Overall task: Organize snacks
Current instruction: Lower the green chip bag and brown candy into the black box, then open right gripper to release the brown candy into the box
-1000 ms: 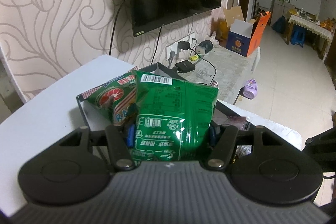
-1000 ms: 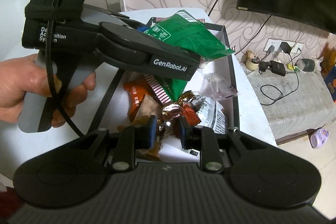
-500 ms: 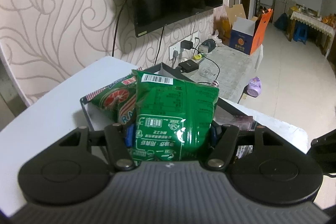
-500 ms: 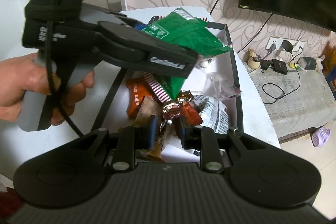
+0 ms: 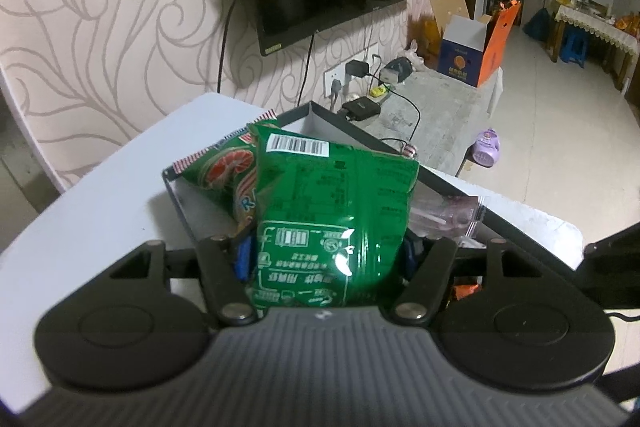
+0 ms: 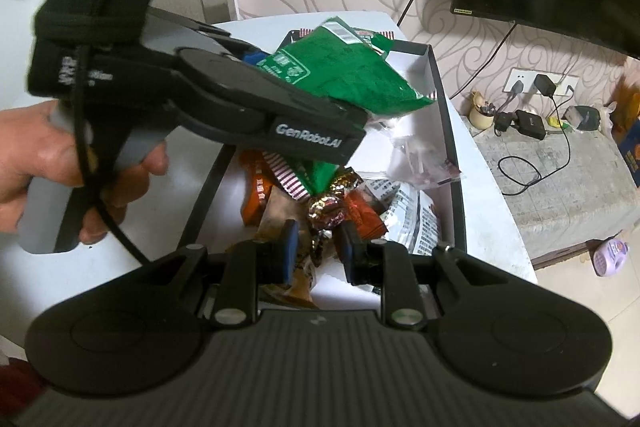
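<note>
Left tongs [image 5: 326, 259], clenched on the green snack bag [image 5: 332, 203], have carried it slightly farther over the box [image 6: 448, 131], while right tongs [image 6: 316, 247] stay pinched on a foil candy [image 6: 324, 211], both snacks apparently awaiting sorting.

Two green snack bags [image 5: 332, 211], one dark-rimmed box [image 6: 450, 155], two grippers [image 6: 316, 247], a heap of small wrapped snacks [image 6: 332, 207] too jumbled to count.

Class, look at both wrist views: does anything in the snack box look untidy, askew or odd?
Yes. The small wrapped snacks lie jumbled at the near end of the black-rimmed white box, overlapping at all angles. The shiny green snack bag hangs tilted in the left tool, above the box.
</note>
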`<state>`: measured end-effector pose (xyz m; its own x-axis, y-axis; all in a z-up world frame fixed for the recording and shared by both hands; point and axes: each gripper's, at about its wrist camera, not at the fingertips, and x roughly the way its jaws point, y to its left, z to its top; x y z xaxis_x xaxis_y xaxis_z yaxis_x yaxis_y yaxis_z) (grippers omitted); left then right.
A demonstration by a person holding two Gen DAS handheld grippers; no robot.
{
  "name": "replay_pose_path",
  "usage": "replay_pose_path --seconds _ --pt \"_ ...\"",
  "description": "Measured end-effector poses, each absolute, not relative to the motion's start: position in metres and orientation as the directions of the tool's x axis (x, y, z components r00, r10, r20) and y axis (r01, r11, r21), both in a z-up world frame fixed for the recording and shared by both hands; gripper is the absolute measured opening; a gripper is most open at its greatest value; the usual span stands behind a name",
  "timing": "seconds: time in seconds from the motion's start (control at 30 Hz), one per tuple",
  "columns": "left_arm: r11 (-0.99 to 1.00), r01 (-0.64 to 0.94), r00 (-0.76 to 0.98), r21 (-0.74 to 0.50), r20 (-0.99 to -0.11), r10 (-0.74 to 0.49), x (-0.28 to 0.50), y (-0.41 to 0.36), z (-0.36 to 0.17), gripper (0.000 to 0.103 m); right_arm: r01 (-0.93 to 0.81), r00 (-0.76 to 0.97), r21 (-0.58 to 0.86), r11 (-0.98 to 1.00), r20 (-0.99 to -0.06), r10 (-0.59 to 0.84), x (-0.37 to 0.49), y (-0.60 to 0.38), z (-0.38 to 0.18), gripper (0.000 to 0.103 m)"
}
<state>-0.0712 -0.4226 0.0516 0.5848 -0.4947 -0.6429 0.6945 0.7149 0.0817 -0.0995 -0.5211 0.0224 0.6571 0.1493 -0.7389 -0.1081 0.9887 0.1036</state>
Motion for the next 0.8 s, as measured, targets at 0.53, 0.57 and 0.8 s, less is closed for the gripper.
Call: replay_pose_path --seconds 0.53,0.57,0.8 --pt "0.709 0.695 0.584 0.115 -0.667 -0.464 -0.061 -0.435 0.045 0.071 -0.085 0.662 0.115 0.990 -0.736 0.142 -0.099 -0.521 0.022 0.027" --pt "0.708 0.696 0.585 0.114 -0.663 -0.468 -0.062 -0.435 0.047 0.071 -0.085 0.662 0.112 0.990 -0.736 0.140 -0.099 -0.520 0.022 0.027" --pt "0.701 0.702 0.599 0.122 -0.634 -0.490 -0.066 -0.432 0.059 0.081 -0.084 0.663 0.112 0.990 -0.735 0.140 -0.100 -0.519 0.022 0.027"
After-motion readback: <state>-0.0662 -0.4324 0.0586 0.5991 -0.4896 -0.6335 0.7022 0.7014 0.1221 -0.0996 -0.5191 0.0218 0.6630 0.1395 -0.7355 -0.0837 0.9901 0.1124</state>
